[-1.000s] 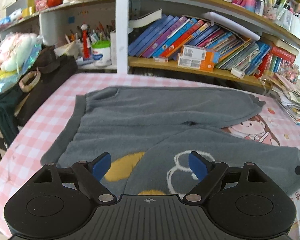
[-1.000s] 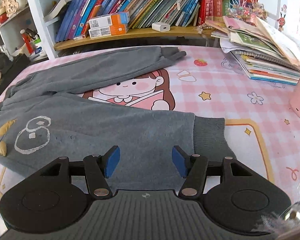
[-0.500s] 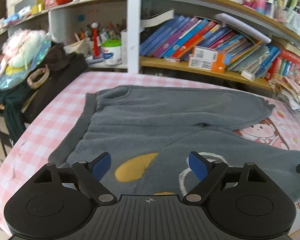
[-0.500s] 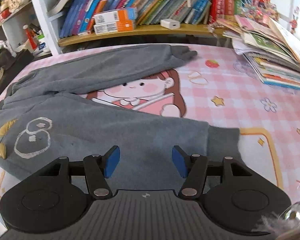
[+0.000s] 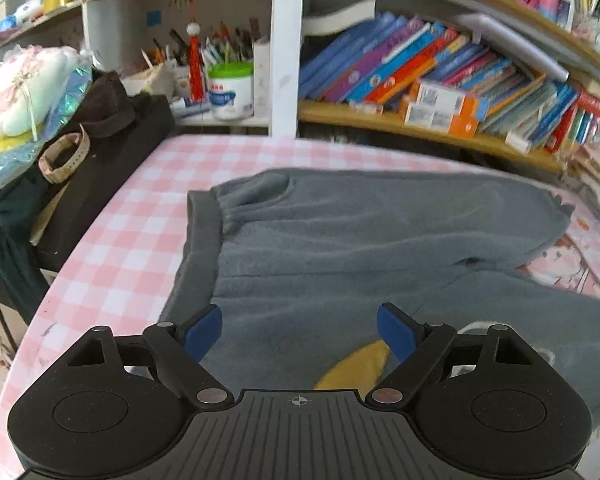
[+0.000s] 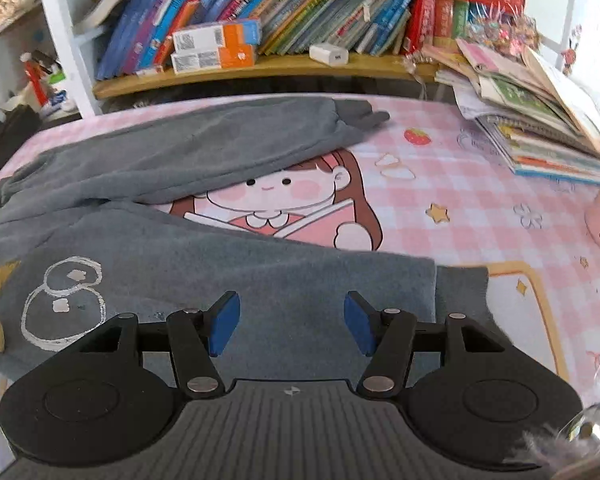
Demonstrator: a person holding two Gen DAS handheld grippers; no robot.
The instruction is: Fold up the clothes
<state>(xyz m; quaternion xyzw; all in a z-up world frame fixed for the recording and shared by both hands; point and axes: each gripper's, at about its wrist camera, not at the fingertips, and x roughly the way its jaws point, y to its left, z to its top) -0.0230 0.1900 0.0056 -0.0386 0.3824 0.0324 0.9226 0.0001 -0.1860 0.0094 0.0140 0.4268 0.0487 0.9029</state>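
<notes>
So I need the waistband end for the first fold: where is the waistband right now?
In the left wrist view, the waistband runs down the grey pants' left edge, just ahead of the open left gripper.

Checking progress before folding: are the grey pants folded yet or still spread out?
Spread out: pants lie flat on the table, legs apart.

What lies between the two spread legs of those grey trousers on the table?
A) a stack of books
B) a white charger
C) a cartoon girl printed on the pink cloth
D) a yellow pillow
C: in the right wrist view, the cartoon girl on the tablecloth shows in the gap between the legs of the grey trousers.
</notes>
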